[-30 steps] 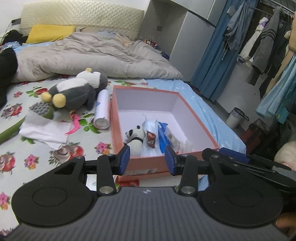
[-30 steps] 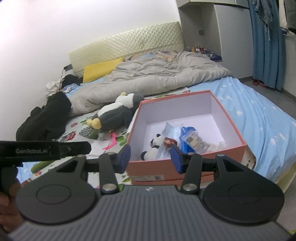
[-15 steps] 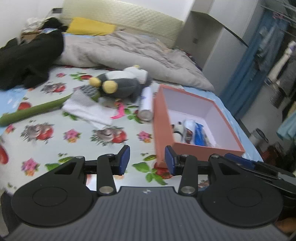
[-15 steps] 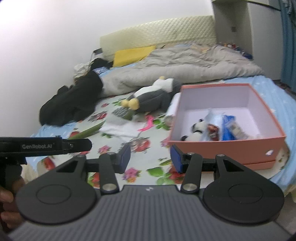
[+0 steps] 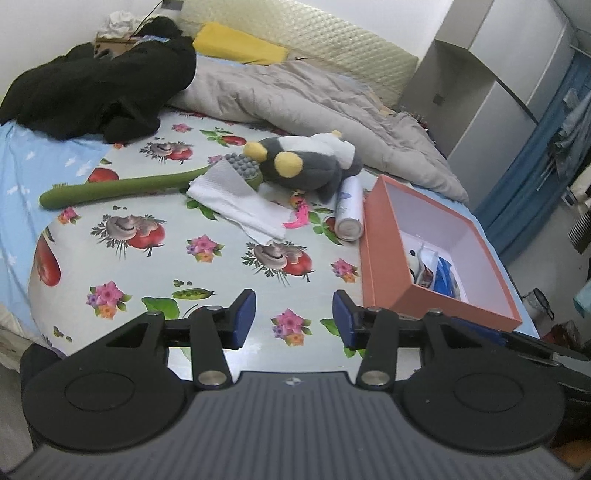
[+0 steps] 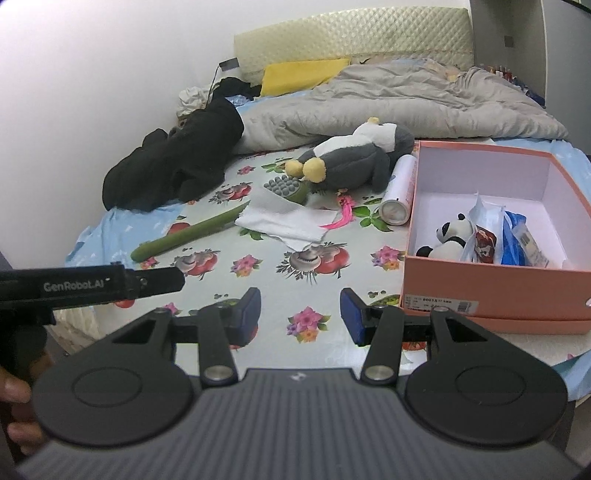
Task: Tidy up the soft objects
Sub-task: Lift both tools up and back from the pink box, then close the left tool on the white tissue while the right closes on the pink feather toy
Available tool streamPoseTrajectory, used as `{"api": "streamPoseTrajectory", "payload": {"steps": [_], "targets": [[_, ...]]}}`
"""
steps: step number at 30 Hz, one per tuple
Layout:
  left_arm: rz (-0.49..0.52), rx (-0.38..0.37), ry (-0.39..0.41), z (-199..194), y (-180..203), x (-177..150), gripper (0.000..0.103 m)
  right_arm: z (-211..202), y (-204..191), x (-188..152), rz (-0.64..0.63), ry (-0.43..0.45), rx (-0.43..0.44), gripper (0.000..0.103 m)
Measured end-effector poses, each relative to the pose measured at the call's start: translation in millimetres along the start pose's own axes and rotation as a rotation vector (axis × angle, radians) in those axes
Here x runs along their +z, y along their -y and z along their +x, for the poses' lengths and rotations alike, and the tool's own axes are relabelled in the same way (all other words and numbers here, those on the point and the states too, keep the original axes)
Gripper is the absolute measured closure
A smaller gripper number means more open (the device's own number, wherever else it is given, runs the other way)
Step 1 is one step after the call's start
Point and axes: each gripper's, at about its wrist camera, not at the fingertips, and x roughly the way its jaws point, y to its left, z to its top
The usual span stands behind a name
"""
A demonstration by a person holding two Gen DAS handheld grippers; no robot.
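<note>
box (image 6: pixel 495 291) sits at right on the bed (image 6: pixel 258 291); panda toy (image 6: pixel 448 240) and packets (image 6: pixel 517 243) lie in its near end; spray can (image 6: pixel 399 195) lies just left of box; penguin plush (image 6: pixel 354 158) behind the can; cloth (image 6: pixel 284 221) left of can, brush (image 6: pixel 207 229) partly under it, handle running left; quilt (image 6: pixel 399 99) and dark clothing (image 6: pixel 177 162) at the far end.

White walls (image 6: pixel 92 92); padded headboard (image 6: pixel 351 35); bed (image 5: pixel 129 206) with floral sheet; grey wardrobe (image 5: pixel 480 96); blue curtain (image 5: pixel 517 166) alongside.
</note>
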Motion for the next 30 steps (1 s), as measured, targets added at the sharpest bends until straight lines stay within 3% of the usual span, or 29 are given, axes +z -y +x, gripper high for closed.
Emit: {"api": "streamPoseTrajectory", "payload": {"steps": [9, 16, 30], "targets": [[-0.059, -0.018, -0.032, 43.5, -11.3, 22.6, 0.051, 32.5, 9.8, 29.8, 0.014, -0.024, -0.031, 0.052], [-0.111, -0.005, -0.053, 101.9, -25.6, 48.4, 0.051, 70.8, 21.2, 58.9, 0.011, -0.039, -0.049, 0.052], [-0.250, 0.015, -0.140, 225.2, -51.9, 76.0, 0.051, 193.8, 42.8, 105.1, -0.006, -0.146, 0.002, 0.053]]}}
